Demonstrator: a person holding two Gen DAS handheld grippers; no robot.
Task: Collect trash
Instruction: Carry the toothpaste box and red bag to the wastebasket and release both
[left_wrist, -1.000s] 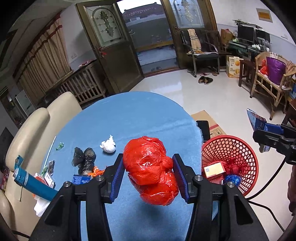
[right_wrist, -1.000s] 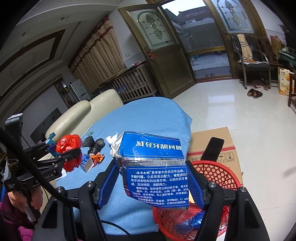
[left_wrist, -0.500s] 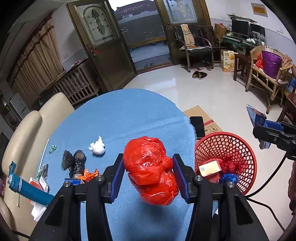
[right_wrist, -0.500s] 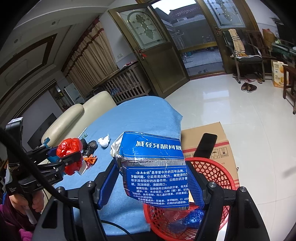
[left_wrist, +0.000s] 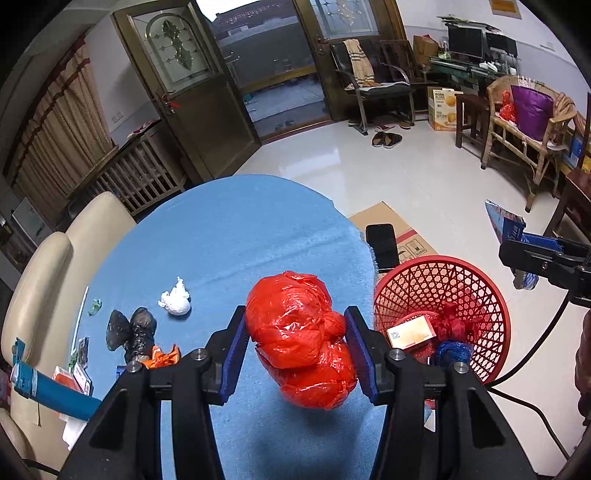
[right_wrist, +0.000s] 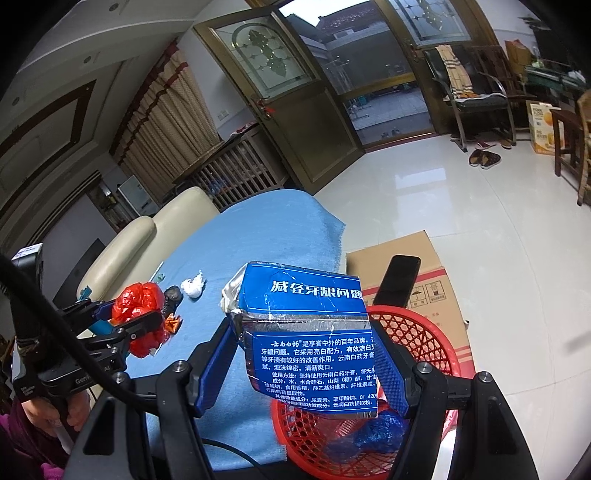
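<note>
My left gripper (left_wrist: 295, 350) is shut on a knotted red plastic bag (left_wrist: 301, 339), held above the blue-clothed table (left_wrist: 229, 236) near its right edge. It also shows at the left of the right wrist view, as left gripper (right_wrist: 125, 325) with the red plastic bag (right_wrist: 138, 301). My right gripper (right_wrist: 306, 362) is shut on a crushed blue and silver toothpaste box (right_wrist: 308, 332), held over the red mesh basket (right_wrist: 432, 332). The red mesh basket (left_wrist: 439, 280) stands on the floor beside the table and holds a small carton, red and blue bags.
On the table lie a white paper wad (left_wrist: 175, 301), black bags (left_wrist: 131, 330), an orange wrapper (left_wrist: 164, 358) and a blue tube (left_wrist: 48, 391). A flat cardboard box (left_wrist: 391, 229) with a black phone (left_wrist: 382, 245) lies behind the basket. A cream sofa (left_wrist: 40, 258) lines the left.
Both grippers have moved forward and slightly down with their loads still held. The basket now sits closer under the right gripper and nearer the left one.
</note>
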